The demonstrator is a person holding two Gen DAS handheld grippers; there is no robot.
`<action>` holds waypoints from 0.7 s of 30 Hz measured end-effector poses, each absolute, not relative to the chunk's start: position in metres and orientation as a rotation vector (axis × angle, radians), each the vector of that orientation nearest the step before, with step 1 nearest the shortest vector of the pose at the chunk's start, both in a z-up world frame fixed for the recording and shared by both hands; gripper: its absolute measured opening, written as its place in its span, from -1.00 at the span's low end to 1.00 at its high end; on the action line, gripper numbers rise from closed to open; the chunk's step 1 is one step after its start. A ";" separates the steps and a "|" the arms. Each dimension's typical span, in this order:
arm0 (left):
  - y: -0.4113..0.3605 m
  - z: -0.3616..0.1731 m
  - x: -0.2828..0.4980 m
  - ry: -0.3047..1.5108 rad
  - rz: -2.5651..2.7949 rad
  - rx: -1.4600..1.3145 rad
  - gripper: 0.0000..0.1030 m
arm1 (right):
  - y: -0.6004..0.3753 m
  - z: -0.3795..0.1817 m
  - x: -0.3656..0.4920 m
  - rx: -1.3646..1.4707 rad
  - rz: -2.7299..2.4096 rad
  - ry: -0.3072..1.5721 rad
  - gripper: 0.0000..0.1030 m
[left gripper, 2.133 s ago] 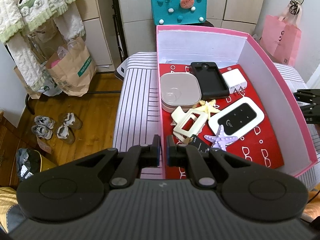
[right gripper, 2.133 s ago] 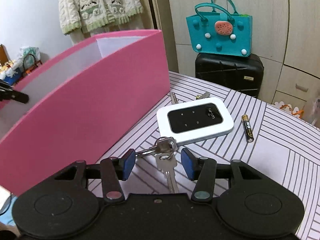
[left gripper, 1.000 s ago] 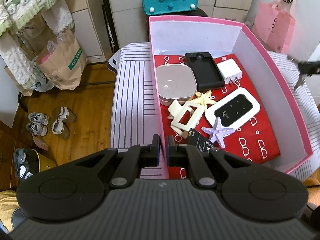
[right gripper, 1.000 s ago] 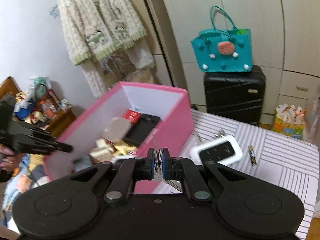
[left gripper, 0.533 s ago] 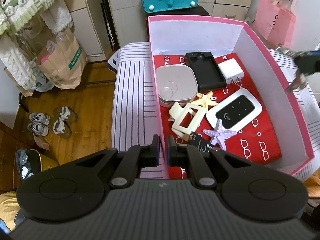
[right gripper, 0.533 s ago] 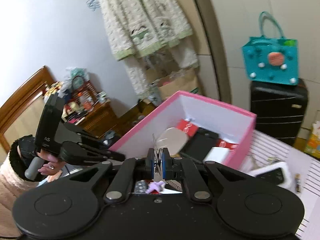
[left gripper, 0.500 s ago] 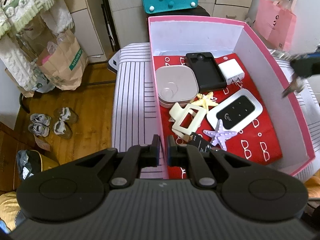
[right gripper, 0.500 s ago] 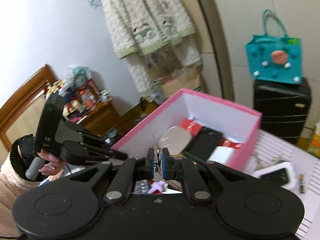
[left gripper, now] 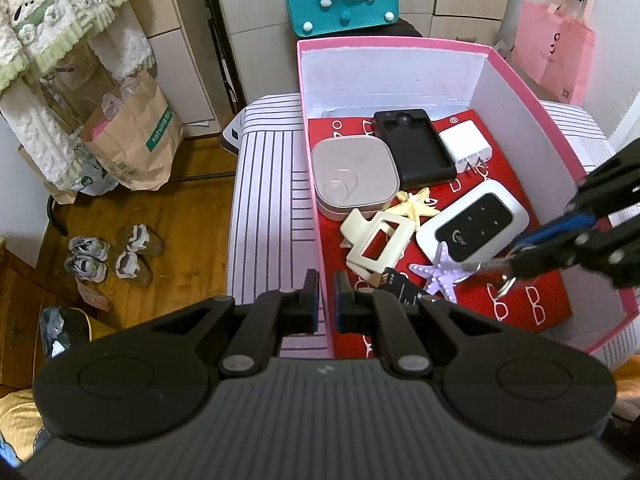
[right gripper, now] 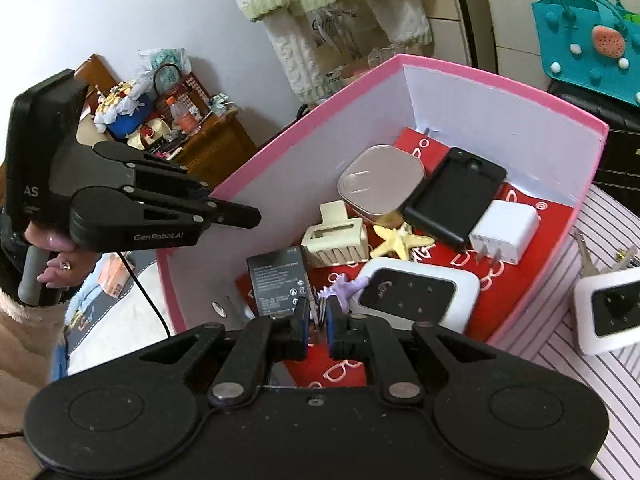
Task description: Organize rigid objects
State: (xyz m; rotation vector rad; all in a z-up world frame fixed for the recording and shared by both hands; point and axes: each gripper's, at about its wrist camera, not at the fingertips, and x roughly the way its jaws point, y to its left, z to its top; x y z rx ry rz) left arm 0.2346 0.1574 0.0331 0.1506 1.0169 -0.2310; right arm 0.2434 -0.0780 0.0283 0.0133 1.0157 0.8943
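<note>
The right tool [right gripper: 318, 316] hangs over the pink box [right gripper: 500, 88], low in the middle of the right wrist view. Its blue pads have just been easing apart, and the bunch of keys [right gripper: 319, 311] stands in the narrow gap between them; whether the pads press on the metal I cannot tell. In the left wrist view the same tool [left gripper: 532, 248] reaches in from the right edge, the keys [left gripper: 500, 276] dangling at its tip above the red lining, just right of the purple starfish [left gripper: 444, 268] and below the white wifi router [left gripper: 474, 226].

The left tool [left gripper: 326, 300] sits at lower centre of its view, its jaws nearly together on the near wall of the pink box [left gripper: 400, 42]. In the right wrist view it shows at mid left [right gripper: 240, 212], held by a hand [right gripper: 52, 256].

A second router [right gripper: 610, 312] and a loose key [right gripper: 584, 258] lie on the striped worktop [right gripper: 568, 368] at the right edge, outside the box.
</note>
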 end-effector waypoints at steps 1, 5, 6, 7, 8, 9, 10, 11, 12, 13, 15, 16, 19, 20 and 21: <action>0.157 0.033 0.234 1.016 -0.230 0.152 -0.88 | -0.085 0.035 0.242 0.031 0.890 0.991 -0.63; 0.159 0.033 0.234 1.014 -0.226 0.134 -0.88 | -0.123 0.062 0.233 0.081 0.854 0.868 -0.41; 0.160 0.033 0.234 1.011 -0.224 0.128 -0.88 | -0.131 0.066 0.231 0.079 0.830 0.841 -0.40; 0.160 0.033 0.233 1.008 -0.222 0.123 -0.88 | -0.142 0.069 0.228 0.068 0.797 0.812 -0.33; 0.160 0.033 0.233 1.004 -0.220 0.118 -0.88 | -0.152 0.071 0.225 0.052 0.760 0.786 -0.27; 0.161 0.033 0.232 1.001 -0.218 0.113 -0.88 | -0.162 0.071 0.223 0.034 0.719 0.764 -0.25; 0.162 0.033 0.231 0.999 -0.216 0.107 -0.88 | -0.171 0.071 0.222 0.020 0.680 0.749 -0.24; 0.163 0.033 0.230 0.997 -0.214 0.101 -0.88 | -0.180 0.069 0.222 0.010 0.641 0.737 -0.23; 0.163 0.033 0.230 0.995 -0.212 0.095 -0.88 | -0.190 0.066 0.223 0.003 0.601 0.725 -0.23; 0.164 0.033 0.230 0.994 -0.210 0.088 -0.88 | -0.201 0.062 0.224 -0.011 0.558 0.713 -0.22; 0.163 0.032 0.230 0.990 -0.204 0.081 -0.88 | -0.221 0.052 0.227 -0.039 0.471 0.690 -0.22; 0.163 0.032 0.229 0.988 -0.202 0.079 -0.88 | -0.229 0.046 0.229 -0.052 0.436 0.685 -0.21; 0.162 0.031 0.228 0.982 -0.194 0.079 -0.87 | -0.254 0.027 0.240 -0.049 0.367 0.709 -0.14; 0.162 0.031 0.228 0.982 -0.188 0.076 -0.87 | -0.262 0.020 0.245 -0.031 0.345 0.720 -0.14; 0.161 0.030 0.228 0.980 -0.185 0.078 -0.87 | -0.267 0.012 0.250 -0.027 0.337 0.734 -0.14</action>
